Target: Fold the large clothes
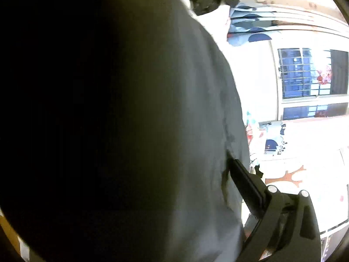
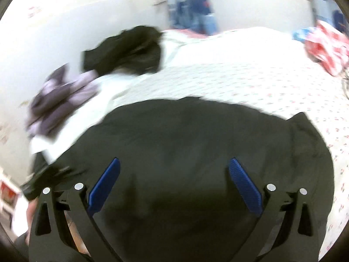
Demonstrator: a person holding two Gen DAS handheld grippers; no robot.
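— While the right tongs (image 2: 174,183) are held wide apart over the dark garment (image 2: 196,144) on the bed (image 2: 250,74), what is seen left?

— The left tongs (image 1: 237,174) are hidden by dark cloth (image 1: 130,131); whether together cannot be told. A black heap (image 2: 128,50) lies beyond.

left wrist: pressed against dark garment (image 1: 130,120), window (image 1: 314,74) at 3 o'clock | right wrist: close above same garment (image 2: 185,152), facing bed (image 2: 250,76) at 12 o'clock

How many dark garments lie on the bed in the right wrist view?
2: a large dark garment spread under the open jaws, and a crumpled black one far left by the wall. Others may be hidden.
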